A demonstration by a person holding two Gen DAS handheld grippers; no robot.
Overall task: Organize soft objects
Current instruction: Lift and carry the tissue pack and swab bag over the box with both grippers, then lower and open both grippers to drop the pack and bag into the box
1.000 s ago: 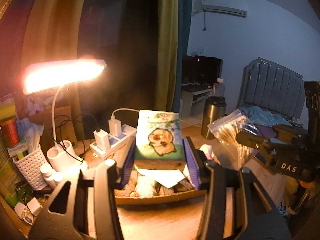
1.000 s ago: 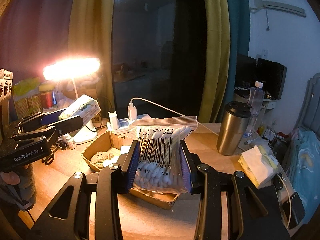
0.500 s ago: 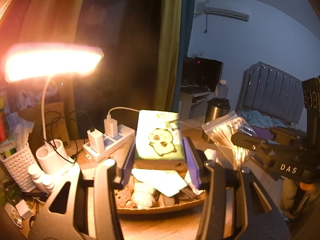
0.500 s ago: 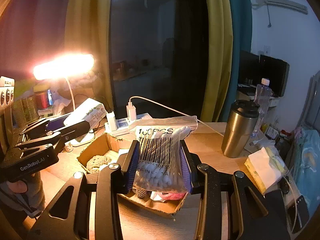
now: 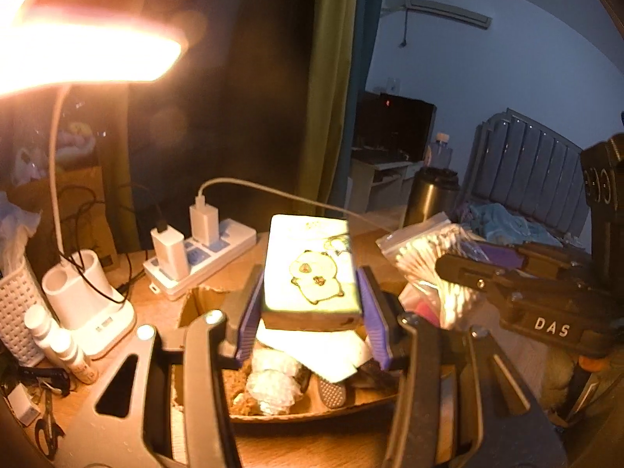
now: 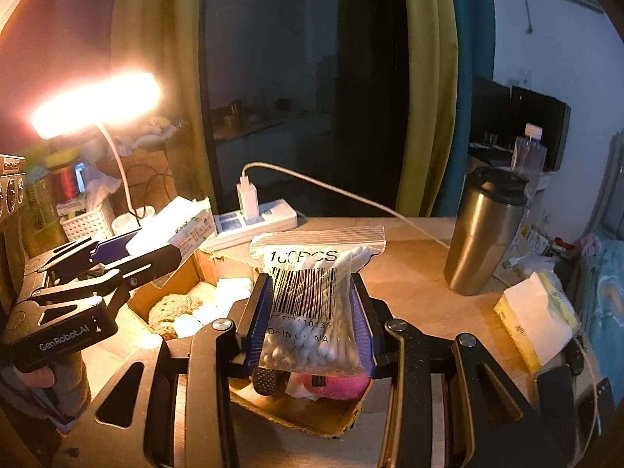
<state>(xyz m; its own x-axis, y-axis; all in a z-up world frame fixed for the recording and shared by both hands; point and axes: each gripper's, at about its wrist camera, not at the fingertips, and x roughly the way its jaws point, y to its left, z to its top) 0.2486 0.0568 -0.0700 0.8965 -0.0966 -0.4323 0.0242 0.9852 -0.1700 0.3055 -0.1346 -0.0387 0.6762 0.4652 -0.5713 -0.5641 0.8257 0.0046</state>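
- Table [image 6: 409,273]: broad bare wood to the right of the cardboard box, as far as the steel tumbler [image 6: 483,234]; ample room there to swing clear.
- Cardboard box [image 6: 331,417]: open-topped, already part-filled with a sponge, white wads and something pink; evidently the collecting spot for the soft things. Torn near rim, low walls, so entry from above looks easy.
- Tissue pack [image 5: 312,269]: clamped flat between the pads of the left claw [image 5: 312,312], held level above the box's middle, probably for a straight drop.
- Cotton swab bag [image 6: 312,312]: squeezed upright in the right claw [image 6: 312,331], hanging over the box's near right corner.
- Power strip [image 6: 257,222]: just behind the box, cables trailing; little room that way.
- Claws close side by side over the box; risk of a knock.
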